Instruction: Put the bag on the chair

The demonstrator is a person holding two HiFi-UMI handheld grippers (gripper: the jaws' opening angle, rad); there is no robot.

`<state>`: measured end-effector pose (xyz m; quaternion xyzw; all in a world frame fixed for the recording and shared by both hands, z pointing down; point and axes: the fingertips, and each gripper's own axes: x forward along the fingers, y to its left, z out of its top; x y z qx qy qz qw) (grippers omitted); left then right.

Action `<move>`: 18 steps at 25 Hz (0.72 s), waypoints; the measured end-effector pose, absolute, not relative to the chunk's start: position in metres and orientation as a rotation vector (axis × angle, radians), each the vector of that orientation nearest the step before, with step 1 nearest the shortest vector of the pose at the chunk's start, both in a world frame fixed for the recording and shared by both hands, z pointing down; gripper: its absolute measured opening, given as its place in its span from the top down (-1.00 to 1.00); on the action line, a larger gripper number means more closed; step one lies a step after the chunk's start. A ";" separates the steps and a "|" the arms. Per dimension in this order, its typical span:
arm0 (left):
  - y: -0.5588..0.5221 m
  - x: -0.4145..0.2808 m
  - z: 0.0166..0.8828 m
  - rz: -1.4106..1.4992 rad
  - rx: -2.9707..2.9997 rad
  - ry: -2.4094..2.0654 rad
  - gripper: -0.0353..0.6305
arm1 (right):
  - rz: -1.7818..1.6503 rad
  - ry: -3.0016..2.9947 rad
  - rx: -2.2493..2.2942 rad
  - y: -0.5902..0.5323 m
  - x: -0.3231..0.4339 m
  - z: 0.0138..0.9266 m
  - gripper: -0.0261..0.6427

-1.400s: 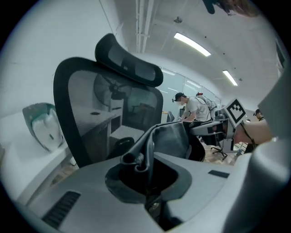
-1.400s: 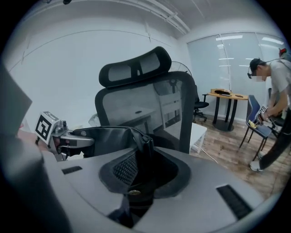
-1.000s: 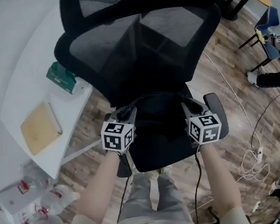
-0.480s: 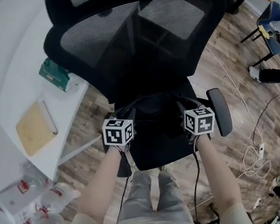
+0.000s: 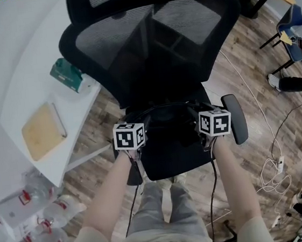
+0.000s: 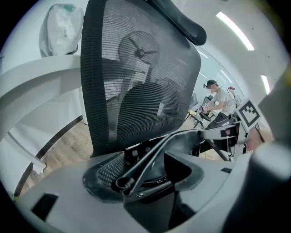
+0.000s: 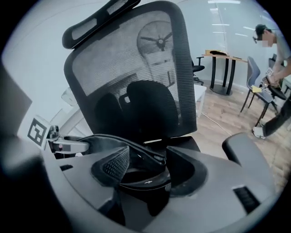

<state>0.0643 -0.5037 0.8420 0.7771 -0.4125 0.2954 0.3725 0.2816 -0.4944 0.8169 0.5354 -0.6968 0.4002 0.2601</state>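
Observation:
A black mesh office chair [image 5: 153,41] stands in front of me. The black bag [image 5: 165,128] lies on its seat [image 5: 172,164], hard to tell apart from the dark cushion. My left gripper [image 5: 140,123] and right gripper [image 5: 196,115] hover over the bag's two sides. The left gripper's [image 6: 145,172] jaws are opening; a bag strap [image 6: 152,157] lies loose between them, not pinched. The right gripper's [image 7: 146,167] jaws are opening too, with the other strap [image 7: 138,151] running slack across the gap.
A white table [image 5: 21,78] at the left carries a green box [image 5: 67,78] and a tan pad [image 5: 42,130]. The chair's right armrest [image 5: 236,118] sits beside my right gripper. Cables [image 5: 271,173] lie on the wood floor. A person [image 7: 273,86] stands at the far right.
Both grippers' jaws have spread apart and let go of the bag straps. The grippers have stayed over the seat, shifted slightly toward the backrest.

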 end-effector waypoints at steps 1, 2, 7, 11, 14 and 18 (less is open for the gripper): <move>-0.505 0.063 0.836 0.744 1.994 -1.073 0.08 | 1.078 -1.893 1.460 -0.495 0.281 0.809 0.15; -0.506 0.062 0.830 0.727 1.996 -1.089 0.05 | 1.070 -1.901 1.466 -0.494 0.280 0.802 0.13; -0.503 0.062 0.786 0.689 2.048 -1.132 0.01 | 1.046 -1.965 1.489 -0.492 0.272 0.755 0.10; -0.499 0.064 0.738 0.690 2.154 -1.145 0.01 | 1.059 -2.038 1.530 -0.490 0.267 0.702 0.10; -0.493 0.067 0.702 0.718 2.252 -1.148 0.02 | 1.018 -2.111 1.575 -0.486 0.263 0.653 0.23; -0.485 0.070 0.650 0.670 2.342 -1.125 0.38 | 0.889 -2.219 1.667 -0.476 0.259 0.574 0.50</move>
